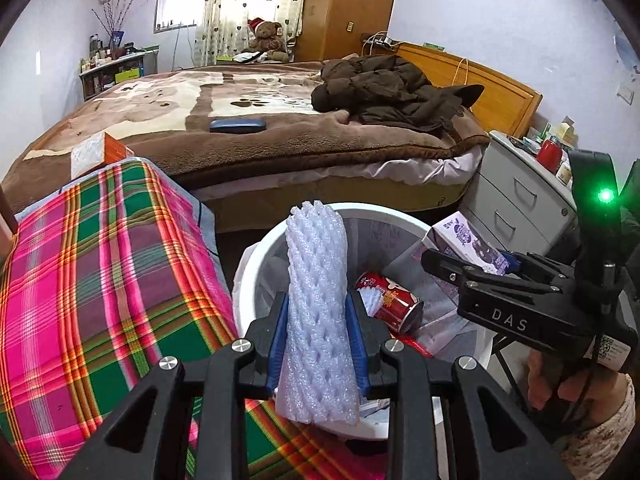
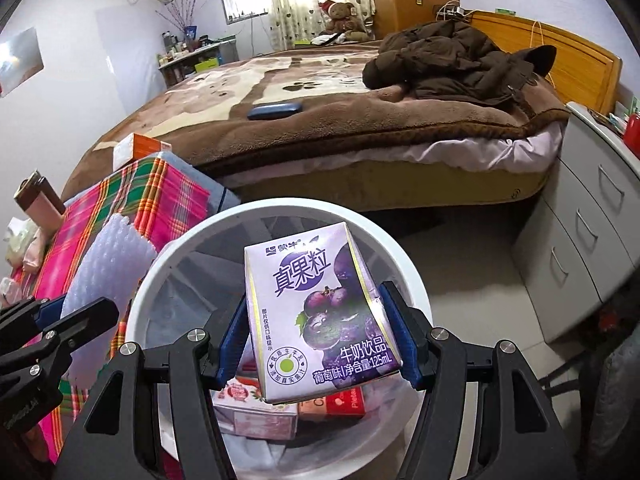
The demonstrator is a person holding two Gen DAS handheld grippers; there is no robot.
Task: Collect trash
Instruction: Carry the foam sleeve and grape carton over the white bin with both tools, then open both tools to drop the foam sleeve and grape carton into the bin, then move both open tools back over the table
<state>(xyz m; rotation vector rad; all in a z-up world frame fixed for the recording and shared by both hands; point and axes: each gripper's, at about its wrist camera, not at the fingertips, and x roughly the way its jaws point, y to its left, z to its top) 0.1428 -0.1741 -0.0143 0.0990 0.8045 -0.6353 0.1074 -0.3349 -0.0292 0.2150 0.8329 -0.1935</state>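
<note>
Both over the bin [image 2: 408,264]. Left gripper [image 1: 318,344] jaws clamp foam netting [image 1: 316,300]; right gripper [image 2: 316,340] jaws clamp milk carton [image 2: 320,320]. Release well inside rim, carton first.

Soft daylight enters through the curtained window [image 1: 236,4] beyond the bed [image 1: 240,120], slightly blown out there. Both views are sharp centrally, with strong fisheye bending and dark vignetted corners. Shadows are faint.

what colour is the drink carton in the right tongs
Pale lilac with purple grapes, the carton shows best in the right wrist view.
</note>
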